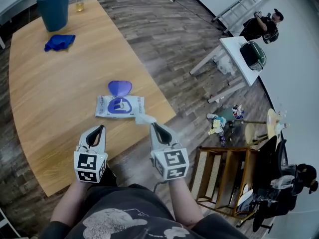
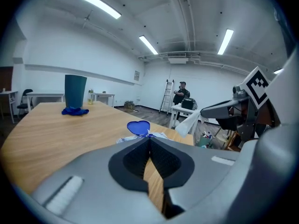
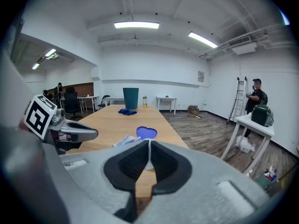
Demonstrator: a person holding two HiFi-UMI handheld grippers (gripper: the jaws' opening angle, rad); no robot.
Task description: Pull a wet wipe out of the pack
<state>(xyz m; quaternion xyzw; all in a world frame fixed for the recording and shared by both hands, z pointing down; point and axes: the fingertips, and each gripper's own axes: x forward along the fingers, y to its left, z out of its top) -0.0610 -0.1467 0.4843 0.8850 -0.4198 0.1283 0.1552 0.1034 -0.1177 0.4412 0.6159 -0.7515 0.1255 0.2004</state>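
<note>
The wet wipe pack [image 1: 119, 106] lies flat on the wooden table [image 1: 45, 103], its blue lid [image 1: 119, 88] flipped open toward the far side. My right gripper [image 1: 153, 125] is shut on a white wet wipe [image 1: 145, 119], held near the table's right edge just in front of the pack. In the right gripper view the wipe [image 3: 148, 158] shows as a thin white strip pinched between the jaws. My left gripper [image 1: 102, 128] is shut with nothing in it, on the near side of the pack. From the left gripper view, the wipe [image 2: 189, 122] hangs from the right gripper's tip.
A teal bin [image 1: 54, 6], a blue cloth [image 1: 60, 42] and a small bottle [image 1: 79, 0] sit at the table's far end. To the right on the floor stand a white side table [image 1: 239, 54] and a wooden rack [image 1: 224, 178]; a person [image 1: 259, 26] stands by a ladder.
</note>
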